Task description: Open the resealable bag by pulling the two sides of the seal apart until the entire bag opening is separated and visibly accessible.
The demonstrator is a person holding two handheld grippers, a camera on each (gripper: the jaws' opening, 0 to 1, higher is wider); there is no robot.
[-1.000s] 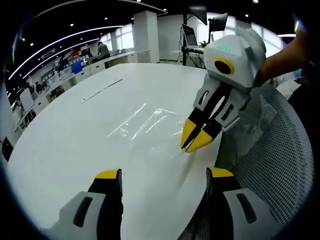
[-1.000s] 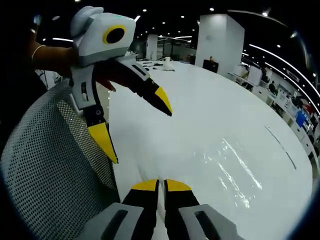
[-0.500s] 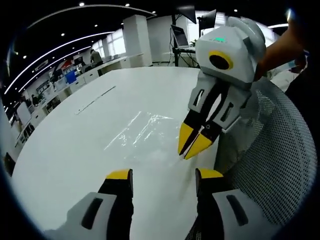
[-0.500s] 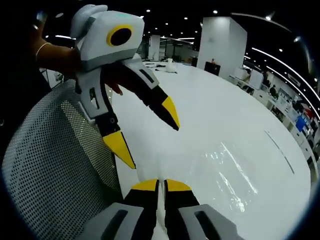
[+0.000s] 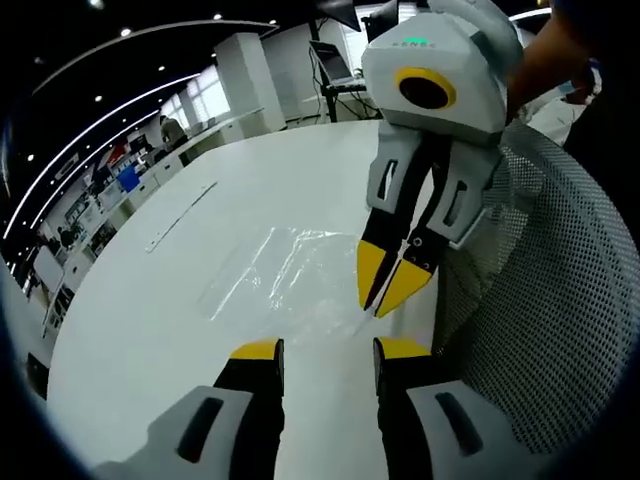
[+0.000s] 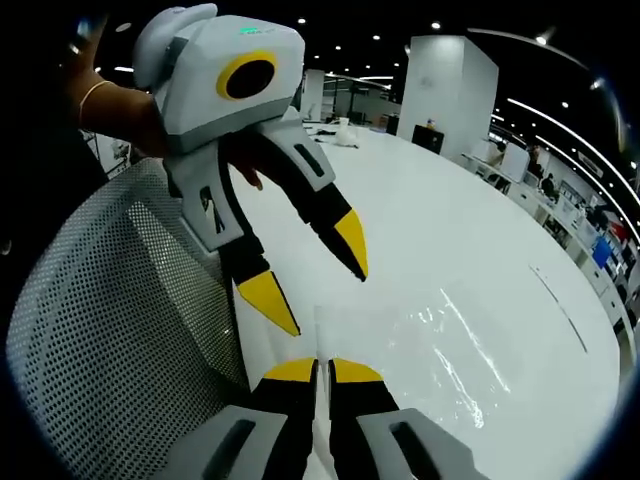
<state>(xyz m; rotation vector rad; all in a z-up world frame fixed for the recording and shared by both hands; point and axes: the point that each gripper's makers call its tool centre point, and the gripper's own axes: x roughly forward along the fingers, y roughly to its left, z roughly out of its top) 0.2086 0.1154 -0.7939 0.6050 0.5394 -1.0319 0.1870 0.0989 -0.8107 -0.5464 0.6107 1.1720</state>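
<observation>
One clear bag (image 5: 285,275) lay flat on the white surface (image 5: 180,300), near its edge by a mesh chair (image 5: 545,300); in the right gripper view the bag (image 6: 440,340) spread ahead and to the right of the jaws. No print or label readable on it.

Right gripper (image 6: 322,372): jaws nearly together, pinching a thin edge of the bag at the near corner. In the left gripper view the right gripper (image 5: 390,285) came in from above, yellow tips together at the bag's near edge.

Left gripper (image 5: 327,352): jaws parted a little, nothing between them, tips above the surface just short of the bag. In the right gripper view the left gripper (image 6: 310,270) hung over the surface edge with jaws spread, holding nothing.

Two grippers, each with two yellow-tipped jaws and a grey-white body. One hand (image 6: 135,110) gripped the left gripper, a thin band on the wrist. One mesh chair back (image 6: 110,340) beside the surface edge. One thin strip (image 5: 180,215) lay farther out on the surface; could not tell what it was. Office desks (image 5: 110,180) and ceiling lights behind. No legible writing anywhere.
</observation>
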